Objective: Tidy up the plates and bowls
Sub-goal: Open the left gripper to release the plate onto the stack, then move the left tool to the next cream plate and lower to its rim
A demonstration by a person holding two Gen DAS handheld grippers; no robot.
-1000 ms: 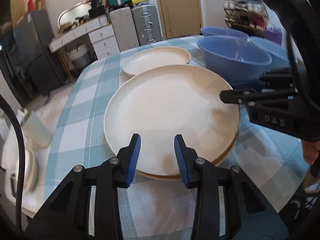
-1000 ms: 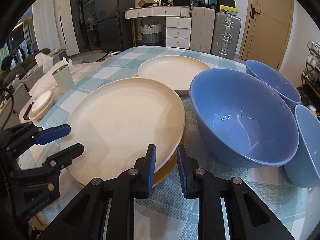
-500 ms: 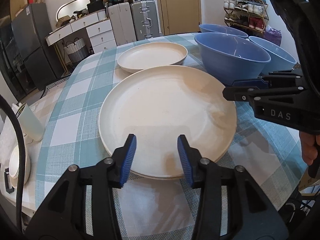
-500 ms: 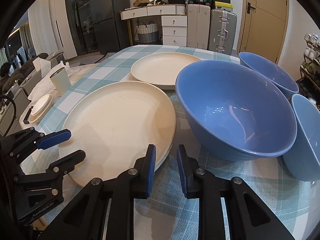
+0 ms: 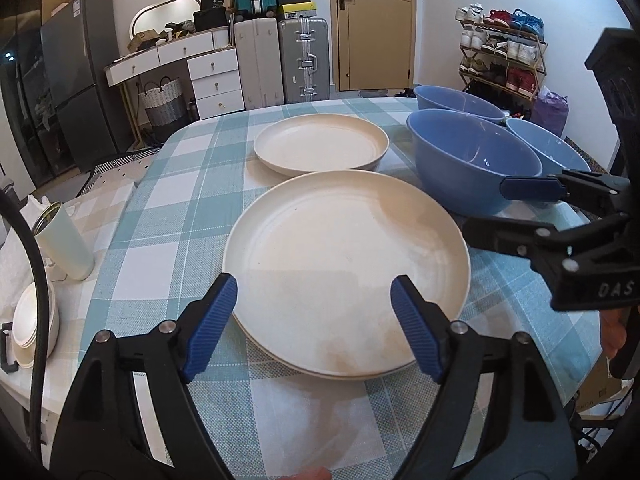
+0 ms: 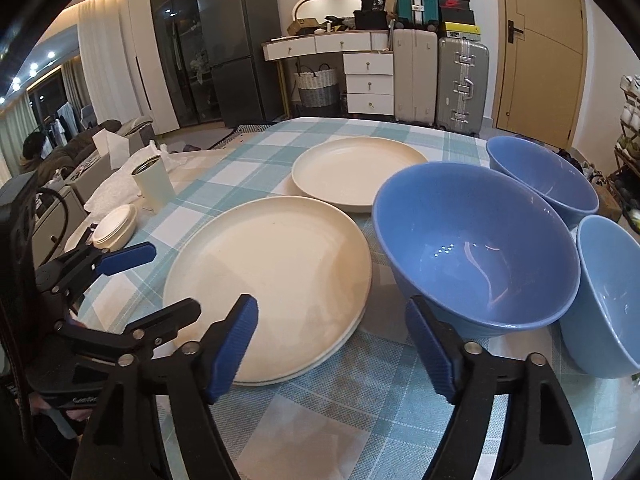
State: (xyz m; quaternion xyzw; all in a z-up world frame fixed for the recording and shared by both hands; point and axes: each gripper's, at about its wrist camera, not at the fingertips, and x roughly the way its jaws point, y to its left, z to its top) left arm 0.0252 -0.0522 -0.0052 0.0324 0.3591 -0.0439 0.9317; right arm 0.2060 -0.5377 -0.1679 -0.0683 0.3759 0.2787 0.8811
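Having spread wide since before, both the left gripper (image 5: 314, 320) and right gripper (image 6: 332, 340) hold nothing.

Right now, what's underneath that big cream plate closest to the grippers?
Under the big cream plate a second plate's rim peeks out along the near edge, so it tops a stack on the checked tablecloth. Whether more plates lie beneath is hidden.

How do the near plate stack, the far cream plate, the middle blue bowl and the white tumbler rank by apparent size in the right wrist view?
1. Near plate stack and middle blue bowl: alike, both close to the camera, so unranked.
2. Far cream plate.
3. White tumbler.
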